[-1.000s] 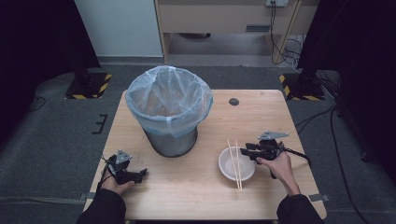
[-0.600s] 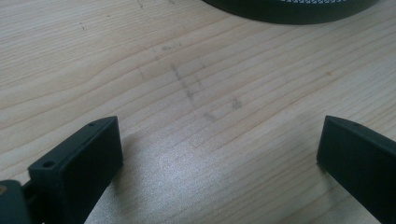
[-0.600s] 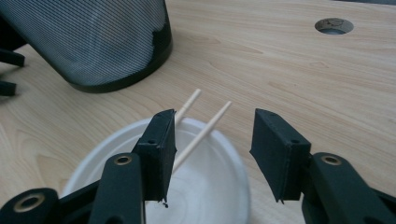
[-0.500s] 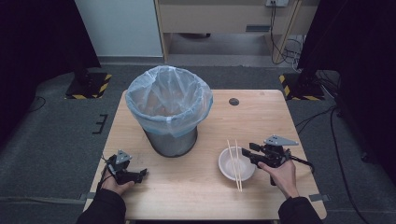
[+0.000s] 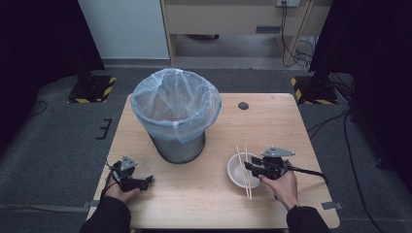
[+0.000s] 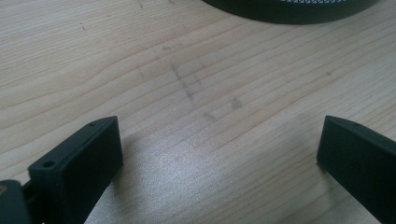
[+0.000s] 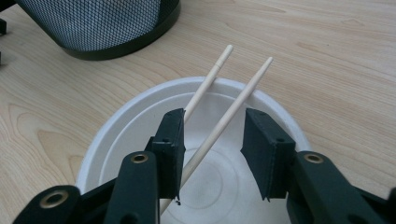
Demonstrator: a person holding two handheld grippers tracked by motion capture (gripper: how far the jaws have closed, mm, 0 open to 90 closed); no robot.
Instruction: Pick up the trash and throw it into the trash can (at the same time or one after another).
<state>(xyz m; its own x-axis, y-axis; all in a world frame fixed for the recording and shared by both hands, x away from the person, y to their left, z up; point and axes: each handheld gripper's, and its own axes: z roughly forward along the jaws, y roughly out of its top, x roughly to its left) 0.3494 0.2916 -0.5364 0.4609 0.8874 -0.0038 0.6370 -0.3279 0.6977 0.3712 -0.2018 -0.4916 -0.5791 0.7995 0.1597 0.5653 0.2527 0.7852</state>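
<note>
Nearby, the lined bin (image 5: 176, 116) stands beside the bowl (image 7: 140, 126); right hand-held gripper (image 7: 212, 140), closing, straddles chopsticks (image 7: 233, 105) unpinched.

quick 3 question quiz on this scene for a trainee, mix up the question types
1. True or false: the chopsticks lie across the rim of the white bowl.
2. Which gripper is over the bowl? A) left gripper B) right gripper
3. What lines the mesh bin?

Key
1. True. Both sticks rest across the bowl, tips past its rim.
2. B. The right gripper is over the bowl, one chopstick between its jaws and the other by the outside of one jaw, the pads not pressing; the left rests open on the bare table.
3. A thin pale bag.
</note>
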